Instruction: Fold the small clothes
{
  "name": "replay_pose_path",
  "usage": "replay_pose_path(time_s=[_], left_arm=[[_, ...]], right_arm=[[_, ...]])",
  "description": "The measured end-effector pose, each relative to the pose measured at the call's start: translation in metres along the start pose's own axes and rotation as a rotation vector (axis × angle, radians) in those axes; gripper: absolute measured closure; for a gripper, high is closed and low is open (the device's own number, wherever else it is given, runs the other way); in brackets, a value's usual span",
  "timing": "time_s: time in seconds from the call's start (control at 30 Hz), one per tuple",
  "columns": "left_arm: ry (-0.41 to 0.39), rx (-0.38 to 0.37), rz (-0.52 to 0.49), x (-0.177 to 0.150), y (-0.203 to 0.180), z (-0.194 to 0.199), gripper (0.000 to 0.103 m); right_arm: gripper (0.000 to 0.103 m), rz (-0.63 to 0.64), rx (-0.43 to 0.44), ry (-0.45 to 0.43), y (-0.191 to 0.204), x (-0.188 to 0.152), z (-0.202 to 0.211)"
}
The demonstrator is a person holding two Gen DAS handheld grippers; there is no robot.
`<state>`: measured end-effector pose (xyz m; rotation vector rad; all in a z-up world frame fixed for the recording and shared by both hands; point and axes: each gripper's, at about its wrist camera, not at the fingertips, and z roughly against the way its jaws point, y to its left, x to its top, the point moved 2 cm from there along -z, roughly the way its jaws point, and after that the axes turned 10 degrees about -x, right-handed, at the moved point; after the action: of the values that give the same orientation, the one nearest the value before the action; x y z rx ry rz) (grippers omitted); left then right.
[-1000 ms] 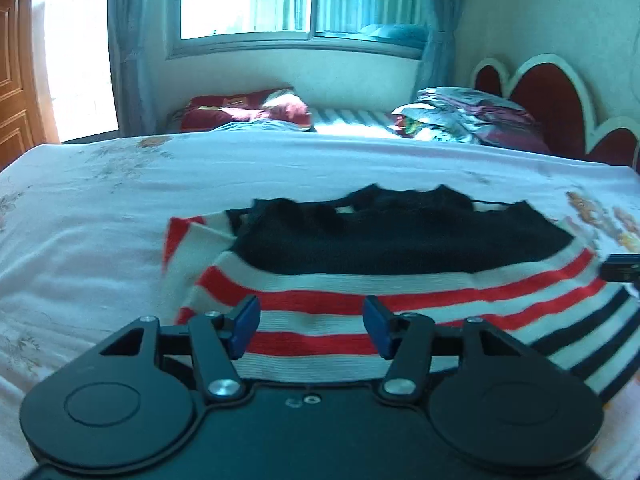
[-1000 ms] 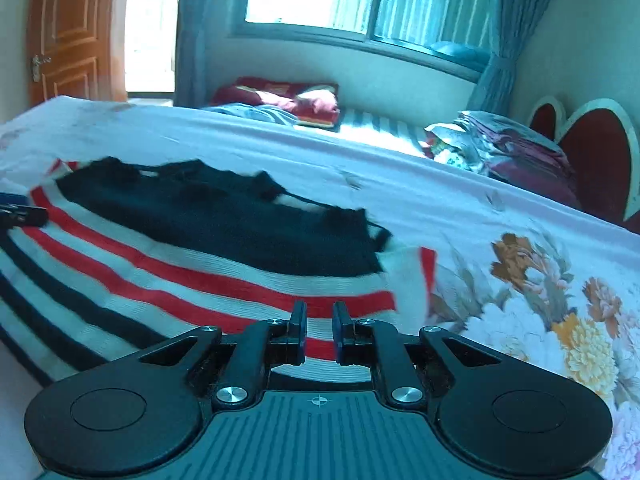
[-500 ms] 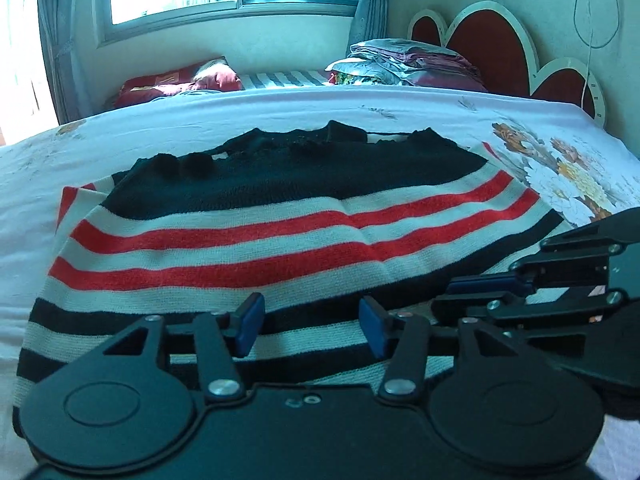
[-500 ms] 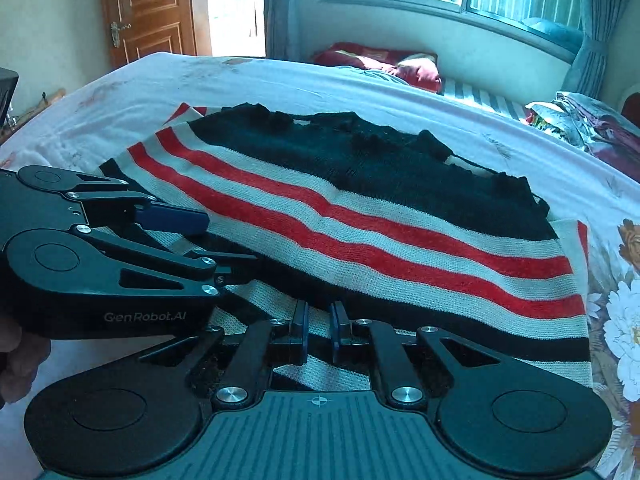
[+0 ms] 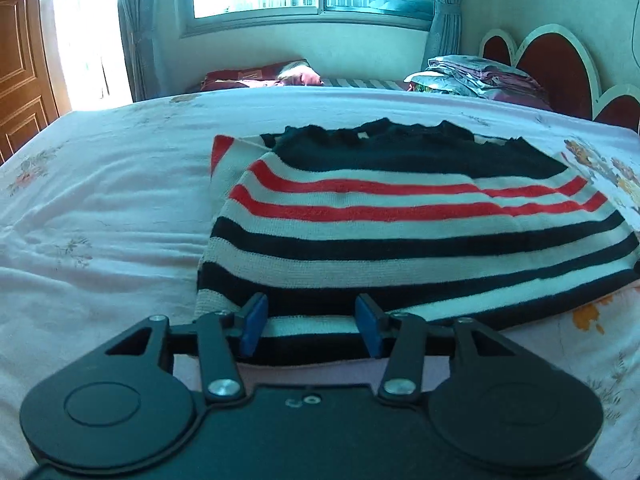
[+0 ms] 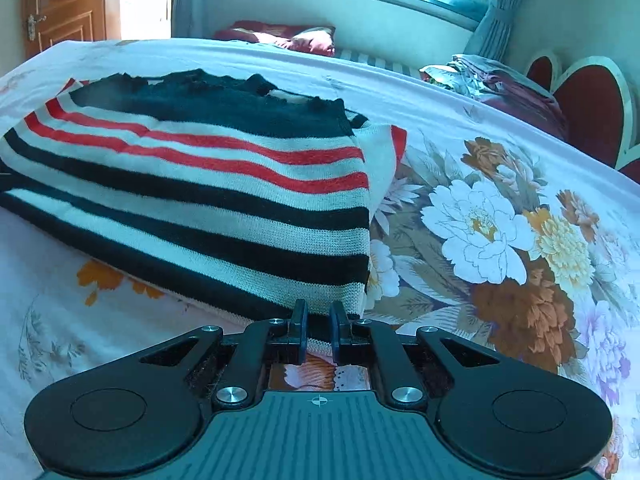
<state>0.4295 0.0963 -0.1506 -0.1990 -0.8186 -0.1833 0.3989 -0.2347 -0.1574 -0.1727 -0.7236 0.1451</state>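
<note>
A striped knit sweater (image 5: 400, 224), black at the top with red, white and black bands, lies on the bed. It also shows in the right wrist view (image 6: 200, 184). My left gripper (image 5: 312, 320) is open, its blue pads either side of the sweater's near hem at the left corner. My right gripper (image 6: 319, 328) has its jaws nearly together over the hem's near right corner, with a narrow gap; whether cloth is pinched between them does not show.
The bed sheet (image 5: 100, 220) is pale pink with a large flower print (image 6: 500, 232) on the right. Folded bedding (image 5: 472, 76) and a red pillow (image 5: 260, 78) lie at the far side. A red headboard (image 5: 552, 68) stands at the right, a wooden door (image 6: 64, 4) at the left.
Both grippers moved apart from the middle of the hem to its two near corners. The right gripper left the left view. The sweater's lower black bands now show in full.
</note>
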Motion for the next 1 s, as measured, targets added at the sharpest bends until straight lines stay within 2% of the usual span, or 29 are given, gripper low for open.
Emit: replay_pose_path(time_s=[0.1,0.2,0.27,0.37,0.47,0.6,0.67,0.77,1.0], left_arm=[[-0.044,-0.071,-0.044,0.007,-0.039,0.006,0.05],[-0.025,-0.131,-0.068,0.007,-0.079,-0.007,0.05],[-0.001,-0.14,-0.085,0.004,-0.1,-0.018,0.05],[0.051,-0.11,-0.089,-0.003,-0.111,-0.035,0.049],[0.043,-0.082,-0.085,-0.004,-0.098,-0.032,0.047],[0.025,0.042,-0.051,-0.009,-0.038,-0.013,0.047],[0.016,0.056,-0.003,-0.014,-0.005,-0.004,0.047],[0.0,0.059,-0.014,-0.015,0.005,0.004,0.049],[-0.008,0.052,0.101,-0.016,0.014,0.004,0.05]], right_arm=[[0.093,-0.07,0.091,-0.054,0.017,0.012,0.018],[0.093,-0.027,0.177,-0.061,0.058,0.021,0.02],[0.093,0.025,0.191,-0.074,0.084,0.024,0.02],[0.093,0.033,0.214,-0.064,0.1,0.026,0.012],[0.093,0.042,0.209,-0.045,0.095,0.024,0.003],[0.093,-0.034,0.058,-0.024,0.039,0.009,0.003],[0.093,-0.087,0.007,0.02,0.006,-0.006,-0.001],[0.093,-0.071,0.031,0.006,-0.005,-0.013,0.002],[0.093,-0.112,0.031,0.017,-0.006,-0.012,0.001]])
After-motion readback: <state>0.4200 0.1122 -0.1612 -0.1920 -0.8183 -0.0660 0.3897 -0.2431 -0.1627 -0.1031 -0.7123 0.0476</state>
